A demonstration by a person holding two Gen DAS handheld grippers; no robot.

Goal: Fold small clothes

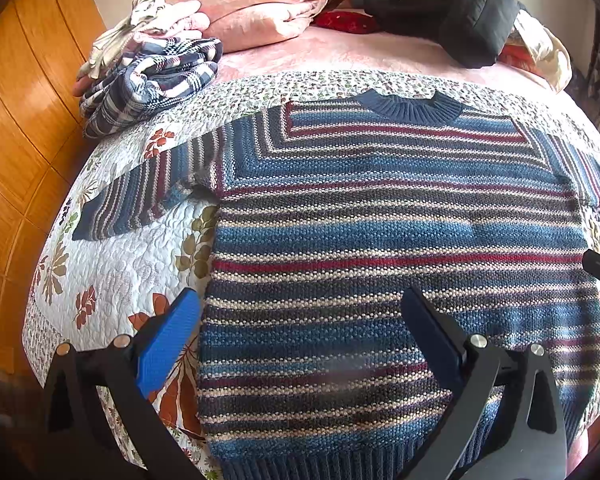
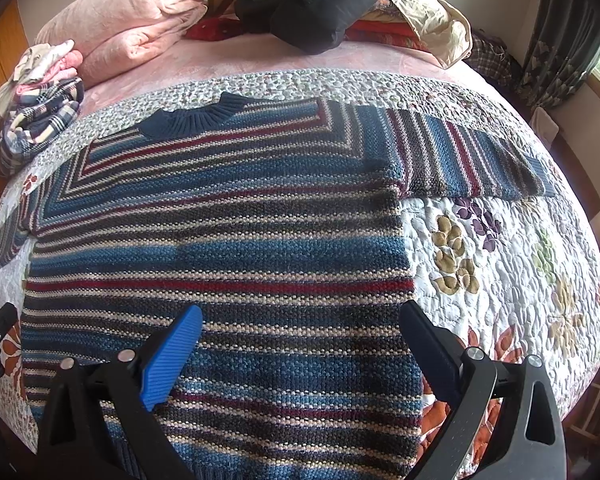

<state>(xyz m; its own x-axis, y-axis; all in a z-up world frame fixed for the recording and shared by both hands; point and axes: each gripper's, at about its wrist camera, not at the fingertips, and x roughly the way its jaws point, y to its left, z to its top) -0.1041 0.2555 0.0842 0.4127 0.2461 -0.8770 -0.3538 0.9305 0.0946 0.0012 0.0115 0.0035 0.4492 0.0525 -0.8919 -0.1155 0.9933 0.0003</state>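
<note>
Knitwear fills both views: a striped sweater lies flat, front up, on a quilted floral bedspread that covers the near part of a bed. Its chunky, pebbly knit runs in horizontal bands of blue, dark grey, cream and red, with stripes turning diagonally at the shoulders into a mitred pattern. The collar is a dark blue ribbed crew neck pointing away from the cameras, and a matching ribbed hem sits at the near edge. Both sleeves are spread outward; the one seen in the right wrist view lies straight across the bedspread and ends in a ribbed blue cuff.

The left gripper hovers above the lower left part of the sweater, jaws spread wide and empty, one ridged blue pad over the bedspread just beside the garment's side edge. The right gripper hangs over the lower right part, jaws likewise wide apart, holding nothing.

Farther back sit a plaid folded garment, a plush pink blanket and a black padded jacket.
</note>
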